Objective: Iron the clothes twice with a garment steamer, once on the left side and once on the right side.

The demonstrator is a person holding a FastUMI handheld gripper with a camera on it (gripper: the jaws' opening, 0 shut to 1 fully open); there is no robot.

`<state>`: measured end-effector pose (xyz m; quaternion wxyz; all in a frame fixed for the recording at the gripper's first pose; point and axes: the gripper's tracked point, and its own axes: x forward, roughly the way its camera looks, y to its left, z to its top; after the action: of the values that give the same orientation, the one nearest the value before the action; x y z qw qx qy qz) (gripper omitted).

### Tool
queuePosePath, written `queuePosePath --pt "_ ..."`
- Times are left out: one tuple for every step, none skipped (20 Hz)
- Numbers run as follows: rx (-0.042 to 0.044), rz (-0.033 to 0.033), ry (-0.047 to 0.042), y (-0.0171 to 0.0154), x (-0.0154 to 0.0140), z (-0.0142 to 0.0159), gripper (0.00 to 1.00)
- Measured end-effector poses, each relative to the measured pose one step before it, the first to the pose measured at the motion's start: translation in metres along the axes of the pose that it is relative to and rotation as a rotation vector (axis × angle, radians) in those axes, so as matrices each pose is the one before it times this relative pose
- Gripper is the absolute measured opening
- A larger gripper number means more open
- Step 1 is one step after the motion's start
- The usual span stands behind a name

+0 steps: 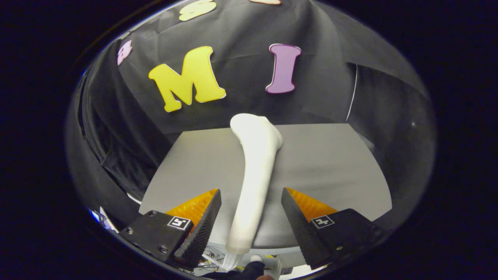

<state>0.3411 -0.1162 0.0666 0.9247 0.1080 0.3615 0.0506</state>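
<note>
The white garment steamer (255, 175) lies on the grey table (323, 163), its handle running back between the two fingers of the claw (251, 217) and its broader head pointing toward the table's far edge, just short of the black cloth wall (241, 77). The claw is released: both fingers stand apart from the handle, with a gap of bare table on either side, the left gap narrower than the right. To left and right of the steamer the tabletop is open out to its side edges. The handle's near end overhangs the table's front edge.
</note>
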Motion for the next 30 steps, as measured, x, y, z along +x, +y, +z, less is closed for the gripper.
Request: queuePosePath --pt "0.02047 0.01342 0.03012 -0.0014 0.00267 0.00169 0.97" --pt "0.02166 0.00485 0.02567 -0.00154 0.00371 0.00187 0.97" --pt "0.00661 0.00545 0.02799 -0.00274 -0.00059 -0.00035 0.97" --pt "0.00563 -0.00706 0.01707 -0.00184 0.00133 0.00156 0.95" --pt "-0.01147 -0.00476 0.0206 0.00042 0.00313 0.00308 0.95" --pt "-0.01003 -0.01447 0.02369 -0.00132 0.00213 -0.00203 0.93" --pt "-0.01229 0.00164 0.02263 0.00129 0.00192 0.0001 0.92" --pt "-0.0004 0.00178 0.02794 0.00105 0.00314 -0.00543 0.91" --pt "0.00591 0.00531 0.01962 0.00139 0.00143 -0.0026 0.91" --pt "0.00279 0.00315 0.01954 0.0019 0.00147 -0.00508 0.91" --pt "0.00633 -0.01254 0.01104 -0.00144 0.00205 -0.00145 0.9" --pt "-0.00348 -0.02042 0.00932 -0.00275 0.00373 -0.00389 0.87" --pt "-0.02334 -0.02797 -0.01843 -0.00176 0.00169 0.00372 0.84" --pt "-0.01432 -0.01825 -0.00549 -0.00014 0.00106 -0.00588 0.8" --pt "-0.01584 -0.02786 0.00831 -0.00096 0.00269 0.00108 0.76" --pt "-0.0094 -0.03074 -0.01507 -0.00134 0.00057 -0.00001 0.72" --pt "0.00213 -0.01967 -0.00372 -0.00031 0.00015 0.00249 0.68" --pt "0.01618 0.00397 -0.00815 0.00213 0.00084 0.00034 0.61" --pt "0.02461 -0.01327 -0.02534 -0.00034 0.00052 0.00145 0.55" --pt "0.01843 -0.00123 -0.02177 0.00175 -0.00441 0.00162 0.48" --pt "0.01956 0.00173 -0.02276 0.00179 0.003 0.00231 0.45" --pt "0.02082 0.00181 -0.01937 0.00164 0.00324 0.00114 0.43" --pt "0.0256 -0.00218 -0.01505 0.00177 0.00102 0.00162 0.41" --pt "0.00017 -0.00066 -0.007 0.00186 -0.00077 0.00026 0.39" --pt "0.00961 -0.00311 0.00063 0.00115 -0.00115 -0.00314 0.38" --pt "-0.00446 -0.00972 0.00135 -0.00094 -0.00534 -0.00736 0.36" --pt "-0.00914 -0.00649 -0.01453 0.00127 -0.00633 -0.00502 0.35" --pt "-0.00431 0.00097 -0.01662 0.00461 -0.01066 -0.00442 0.35" --pt "0.00293 0.0082 -0.00537 0.0054 -0.00719 -0.00617 0.35" --pt "0.00623 0.01049 -0.00283 0.00404 -0.00957 -0.00817 0.35"
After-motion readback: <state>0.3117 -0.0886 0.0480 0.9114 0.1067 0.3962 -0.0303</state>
